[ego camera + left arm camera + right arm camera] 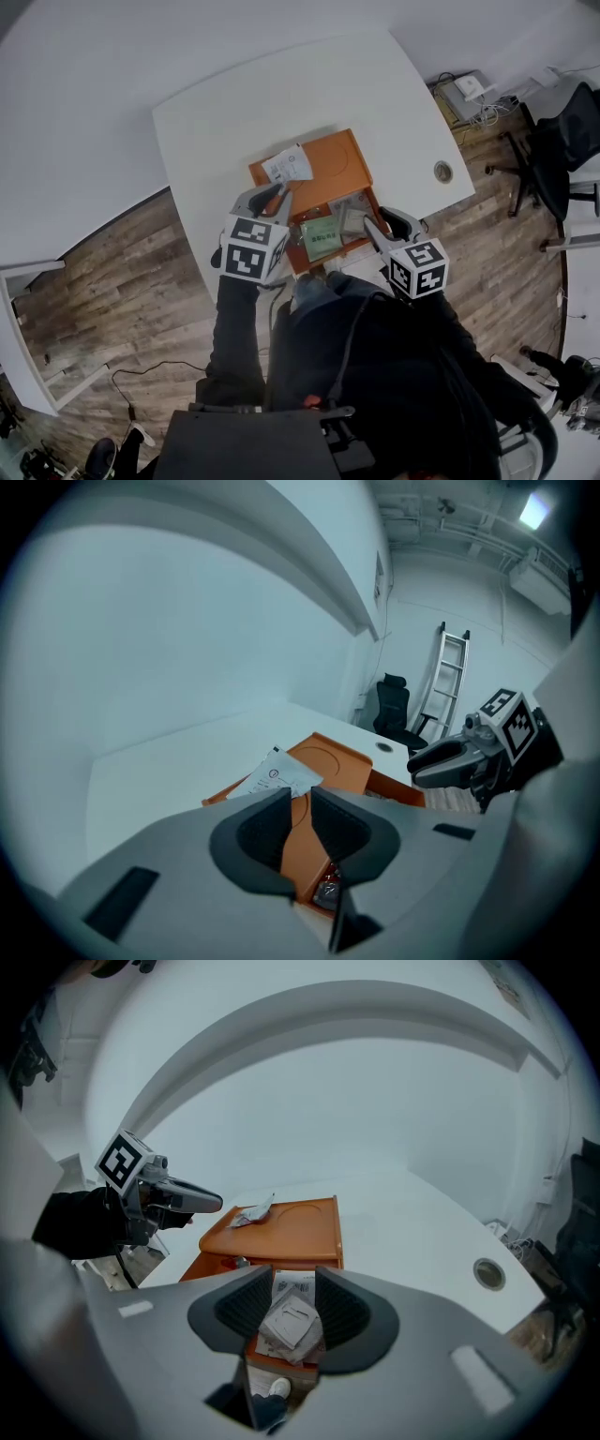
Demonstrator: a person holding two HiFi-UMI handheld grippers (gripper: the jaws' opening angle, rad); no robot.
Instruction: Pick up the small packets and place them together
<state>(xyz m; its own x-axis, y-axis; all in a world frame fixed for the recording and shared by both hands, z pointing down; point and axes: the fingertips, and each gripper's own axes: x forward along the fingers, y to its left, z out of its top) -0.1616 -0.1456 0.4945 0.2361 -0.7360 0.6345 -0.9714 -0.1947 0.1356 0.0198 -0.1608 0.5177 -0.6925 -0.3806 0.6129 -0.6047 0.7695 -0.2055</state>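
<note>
An orange tray [333,164] sits on the white table [234,103]. A white printed packet [288,166] lies on the tray's far left corner, also seen as the white packet [277,772] and the white packet [246,1211]. A green packet [322,236] and grey packets [352,217] lie in the tray's near compartment. My left gripper [272,200] is open just short of the white packet, and its jaws [300,799] are empty. My right gripper [378,228] is open over the near compartment. A crumpled grey-white packet [291,1321] shows between its jaws [293,1283], lying loose.
A round cable grommet [442,172] is set in the table to the right of the tray. A black office chair [562,141] and a power strip with cables [469,94] stand off the table's right side. A ladder [448,682] leans against the far wall.
</note>
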